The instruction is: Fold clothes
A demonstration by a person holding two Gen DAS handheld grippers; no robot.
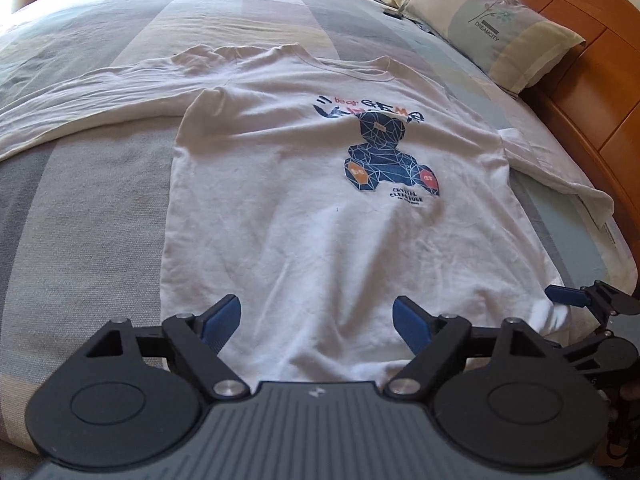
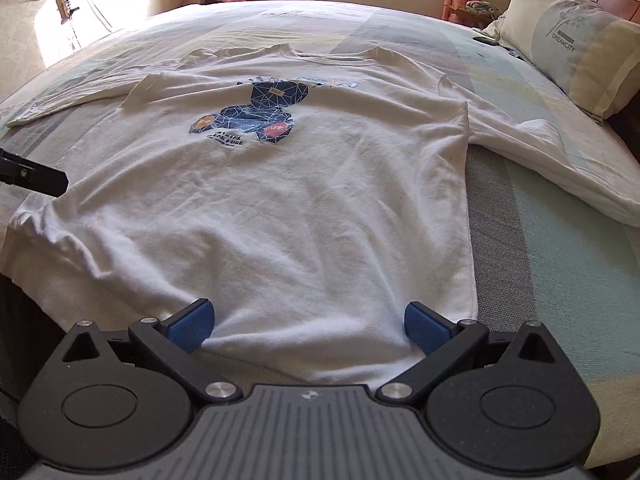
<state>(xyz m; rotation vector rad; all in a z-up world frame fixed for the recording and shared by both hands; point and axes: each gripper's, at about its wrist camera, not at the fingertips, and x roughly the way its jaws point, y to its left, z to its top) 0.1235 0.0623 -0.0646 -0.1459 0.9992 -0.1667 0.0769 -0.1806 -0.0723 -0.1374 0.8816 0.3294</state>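
A white long-sleeved shirt with a blue bear print lies front up on the bed, collar far, hem nearest me. Its sleeves spread out to the left and right. My left gripper stands open over the hem, left of the middle, with only flat cloth between its blue pads. One blue pad of my right gripper shows at the hem's right corner. In the right wrist view the shirt fills the middle and my right gripper is open over the hem near the right side seam.
The striped bedsheet surrounds the shirt. A printed pillow leans on the wooden headboard at the right, with a small dark object beside it. Part of the left gripper's black frame juts in at the left edge.
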